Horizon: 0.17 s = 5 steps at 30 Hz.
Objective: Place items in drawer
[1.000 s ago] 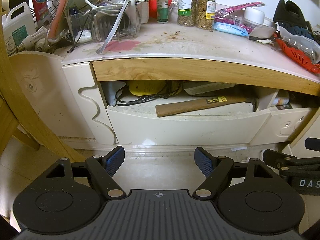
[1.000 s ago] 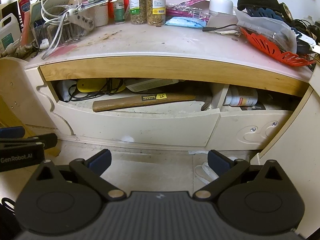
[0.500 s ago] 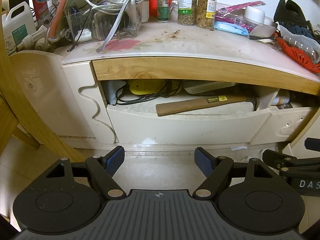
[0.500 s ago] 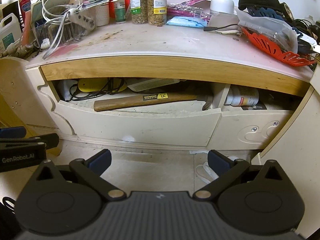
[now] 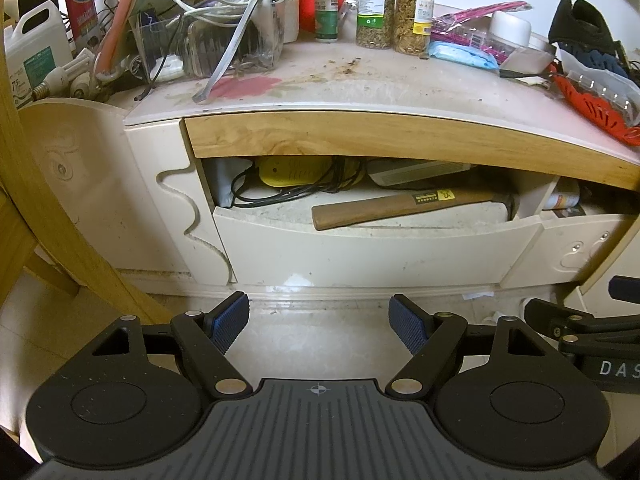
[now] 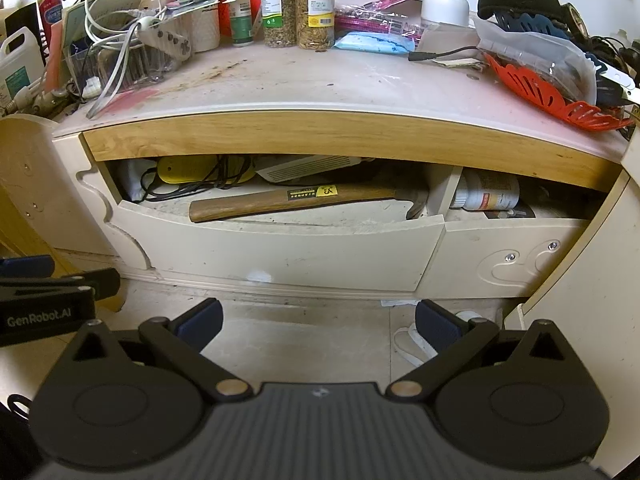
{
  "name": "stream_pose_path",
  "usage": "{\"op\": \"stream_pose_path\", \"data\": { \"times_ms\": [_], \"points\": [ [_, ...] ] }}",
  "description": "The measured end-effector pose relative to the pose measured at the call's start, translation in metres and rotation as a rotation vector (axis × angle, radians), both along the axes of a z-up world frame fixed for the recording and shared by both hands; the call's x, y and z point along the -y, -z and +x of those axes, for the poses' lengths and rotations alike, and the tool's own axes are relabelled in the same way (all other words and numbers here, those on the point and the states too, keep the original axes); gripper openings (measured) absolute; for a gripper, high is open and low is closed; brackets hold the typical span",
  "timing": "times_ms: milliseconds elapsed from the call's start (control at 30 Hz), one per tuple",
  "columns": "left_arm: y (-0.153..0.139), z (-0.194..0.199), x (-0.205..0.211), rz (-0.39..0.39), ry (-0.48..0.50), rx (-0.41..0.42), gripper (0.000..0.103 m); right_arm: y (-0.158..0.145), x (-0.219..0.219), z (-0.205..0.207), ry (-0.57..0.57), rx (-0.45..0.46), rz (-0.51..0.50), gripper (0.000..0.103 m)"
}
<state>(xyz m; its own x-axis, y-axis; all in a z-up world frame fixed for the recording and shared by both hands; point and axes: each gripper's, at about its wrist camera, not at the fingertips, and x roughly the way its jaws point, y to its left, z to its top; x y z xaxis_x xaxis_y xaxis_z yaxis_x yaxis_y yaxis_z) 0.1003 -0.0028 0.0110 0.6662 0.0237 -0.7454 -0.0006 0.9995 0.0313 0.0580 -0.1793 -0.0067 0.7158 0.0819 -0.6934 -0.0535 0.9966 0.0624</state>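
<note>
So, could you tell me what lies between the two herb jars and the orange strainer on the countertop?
In the right wrist view: a blue packet, pink packaging, a white tub and a black cable plug.

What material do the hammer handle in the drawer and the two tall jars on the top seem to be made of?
Hammer handle: seems wood, smooth brown finish with visible grain, and a yellow and black label. Two tall jars: clear walls that show the dried contents, so glass or clear plastic, I cannot tell which; the lids look like silvery metal.
</note>
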Motion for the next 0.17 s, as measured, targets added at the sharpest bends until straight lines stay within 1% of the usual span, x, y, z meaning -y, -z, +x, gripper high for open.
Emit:
{"op": "stream_pose_path", "data": {
  "times_ms": [167],
  "points": [
    [0.0005, -0.0004, -0.0012, -0.009, 0.001, 0.003, 0.077, -0.0002, 0.0000, -0.0001, 0.000, -0.001, 0.002, 0.103]
  ]
}}
